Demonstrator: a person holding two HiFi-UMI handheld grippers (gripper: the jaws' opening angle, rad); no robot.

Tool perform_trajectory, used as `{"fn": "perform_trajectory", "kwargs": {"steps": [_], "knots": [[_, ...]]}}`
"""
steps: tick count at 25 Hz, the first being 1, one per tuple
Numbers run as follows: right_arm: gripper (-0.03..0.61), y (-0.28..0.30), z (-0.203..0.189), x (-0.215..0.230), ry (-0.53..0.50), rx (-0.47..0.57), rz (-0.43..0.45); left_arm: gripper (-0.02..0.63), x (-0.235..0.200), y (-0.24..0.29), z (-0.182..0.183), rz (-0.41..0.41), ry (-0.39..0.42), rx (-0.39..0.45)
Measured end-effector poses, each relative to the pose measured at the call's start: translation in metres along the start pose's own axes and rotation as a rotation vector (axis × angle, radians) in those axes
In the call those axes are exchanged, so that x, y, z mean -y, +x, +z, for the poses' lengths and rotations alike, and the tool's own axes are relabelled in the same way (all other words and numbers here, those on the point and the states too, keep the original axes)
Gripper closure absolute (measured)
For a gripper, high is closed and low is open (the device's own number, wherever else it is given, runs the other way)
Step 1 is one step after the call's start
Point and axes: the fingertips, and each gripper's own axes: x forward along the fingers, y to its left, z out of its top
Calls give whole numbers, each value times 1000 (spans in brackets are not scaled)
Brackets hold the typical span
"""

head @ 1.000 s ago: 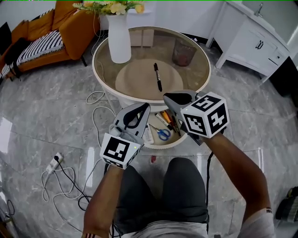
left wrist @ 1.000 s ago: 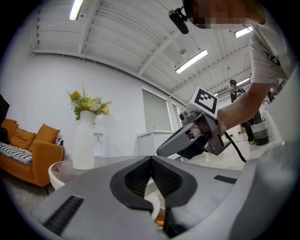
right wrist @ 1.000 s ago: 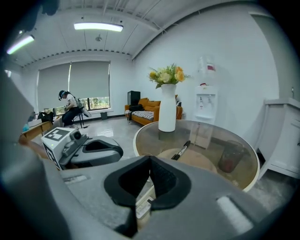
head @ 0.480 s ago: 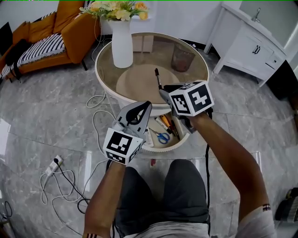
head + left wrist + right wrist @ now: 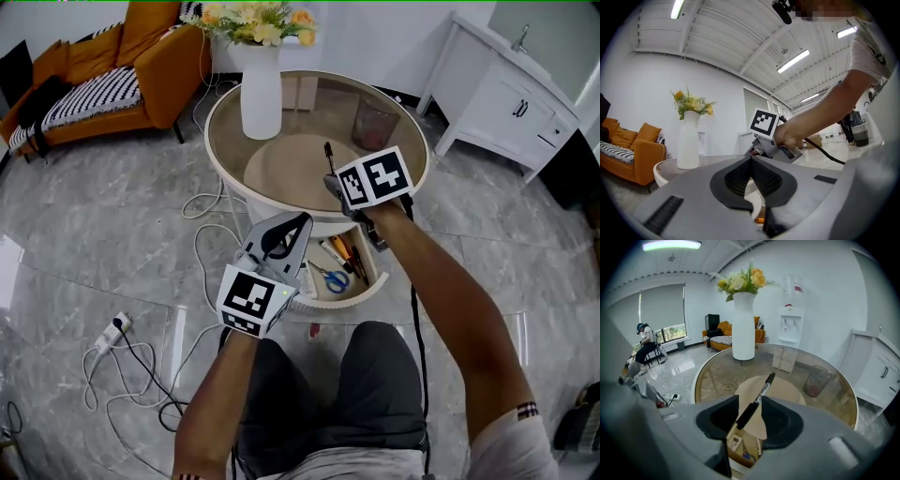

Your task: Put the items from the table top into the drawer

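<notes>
A black marker [image 5: 328, 157] lies on the round glass table [image 5: 403, 173]. In the right gripper view the marker [image 5: 759, 394] runs lengthwise between my right gripper's [image 5: 750, 403] jaws, which have just been opening and stand apart from it. In the head view my right gripper [image 5: 336, 185] sits at the marker's near end. Below the table edge the drawer [image 5: 371, 279] stands pulled out, holding blue-handled scissors [image 5: 336, 277], screwdrivers [image 5: 348, 249] and other small items. My left gripper [image 5: 302, 221] hovers left of the drawer, shut and empty, its tips [image 5: 751, 159] touching.
A white vase [image 5: 262, 94] with flowers stands at the table's far left. A brownish bin [image 5: 375, 126] shows through the glass. A white cabinet [image 5: 511, 89] is at the right, an orange sofa [image 5: 141, 56] at the left. Cables and a power strip [image 5: 112, 328] lie on the floor.
My right gripper has moved from over the drawer up and away onto the table top, to the marker, and its jaws have opened. The left gripper has stayed put.
</notes>
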Motion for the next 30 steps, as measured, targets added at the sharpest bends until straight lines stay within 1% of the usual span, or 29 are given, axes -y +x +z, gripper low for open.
{"fn": "perform_trajectory", "kwargs": {"steps": [4,8,13,19,24,30], "knots": [[428,12,-4,3,3,-21,-24,614,-2,-6,-2,1,2,-6],[434,14,-6,4,-5,-35,-8,614,-5,-9,-3,14,6,-7],[523,13,-6,-2,-58,-49,4,614,-5,-12,-7,22,1,-15],[529,11,-7,-3,-83,-48,3,614,-4,-14,-7,28,-1,-17],[531,6,-7,-1,-98,-17,-1,614,-1,-12,-9,30,-2,-25],[531,-12,-5,-4,-102,36,41,614,0,-4,-9,38,-4,-21]]}}
